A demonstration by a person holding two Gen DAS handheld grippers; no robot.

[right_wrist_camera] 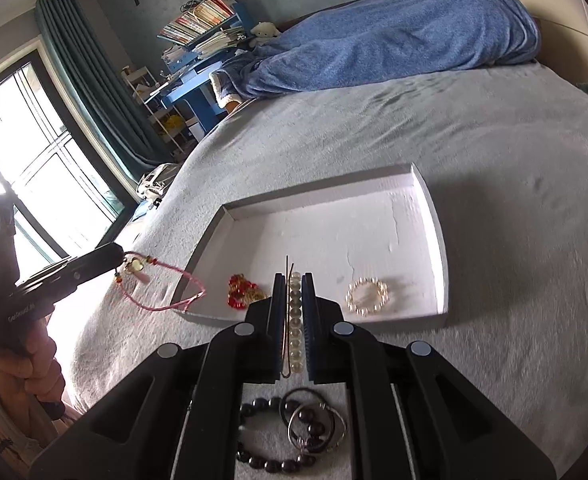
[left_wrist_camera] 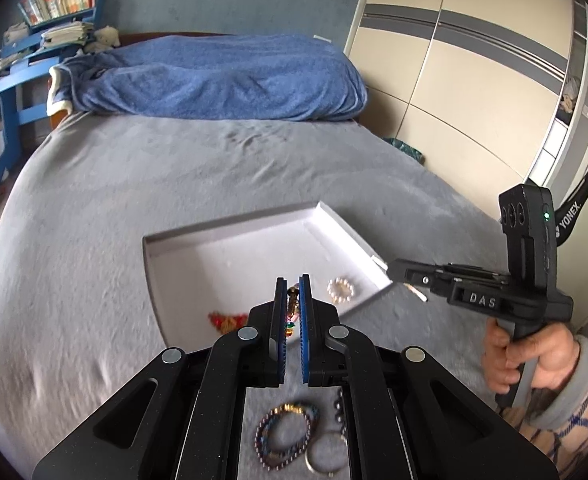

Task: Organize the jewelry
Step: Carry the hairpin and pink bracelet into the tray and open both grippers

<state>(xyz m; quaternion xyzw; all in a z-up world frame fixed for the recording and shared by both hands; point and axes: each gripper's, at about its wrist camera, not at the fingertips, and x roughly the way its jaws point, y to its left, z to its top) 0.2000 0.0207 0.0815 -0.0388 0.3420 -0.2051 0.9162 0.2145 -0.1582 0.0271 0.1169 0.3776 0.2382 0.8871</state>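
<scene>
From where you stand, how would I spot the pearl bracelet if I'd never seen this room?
Find the grey bed, then the shallow white tray lying on it. Inside the tray, in the near corner toward the wardrobe, sits the pearl bracelet: a small closed ring of pale beads with gold between them, unlike the tangled red and gold piece farther along.

The charm (left_wrist_camera: 292,308) between the left gripper's fingers (left_wrist_camera: 281,312) is mostly hidden by their pads. The dark bead bracelet (right_wrist_camera: 272,436) is partly covered by the right gripper's frame. Beside the tray (left_wrist_camera: 230,236), the red ornament (left_wrist_camera: 226,320) is blurred, its form indistinct.
</scene>
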